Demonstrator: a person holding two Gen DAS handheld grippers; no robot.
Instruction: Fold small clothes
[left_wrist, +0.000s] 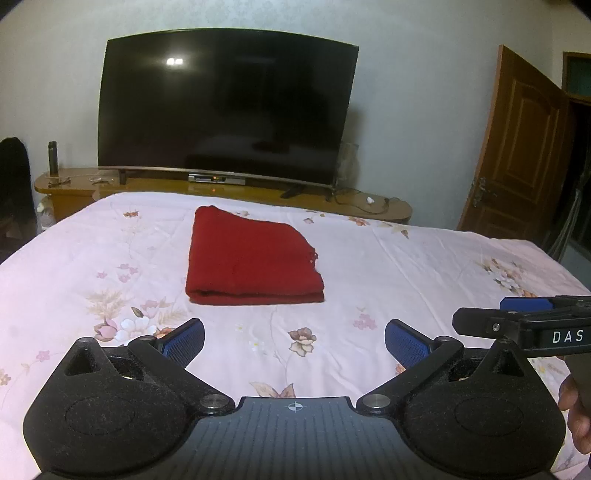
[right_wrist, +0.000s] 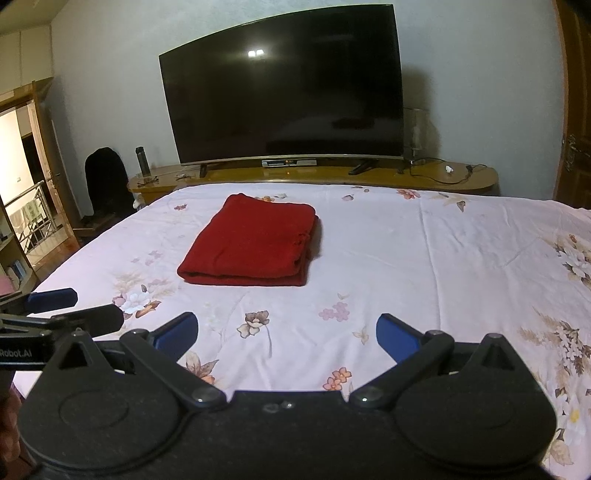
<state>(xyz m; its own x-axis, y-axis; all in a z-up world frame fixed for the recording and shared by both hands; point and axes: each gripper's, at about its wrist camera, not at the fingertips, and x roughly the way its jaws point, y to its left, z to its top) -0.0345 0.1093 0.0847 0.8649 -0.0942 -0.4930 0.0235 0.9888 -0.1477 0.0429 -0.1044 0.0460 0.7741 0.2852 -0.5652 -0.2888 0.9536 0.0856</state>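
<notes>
I count one red garment (left_wrist: 253, 258), folded flat on the floral bedsheet (left_wrist: 406, 266), well ahead of my two grippers; left gripper (left_wrist: 294, 339) and right gripper (right_wrist: 287, 334) both have fingers spread apart, empty, with one television (right_wrist: 284, 92) behind

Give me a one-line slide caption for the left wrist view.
Open left gripper hovers before a folded red cloth on a floral bedsheet, dark TV behind.
</notes>
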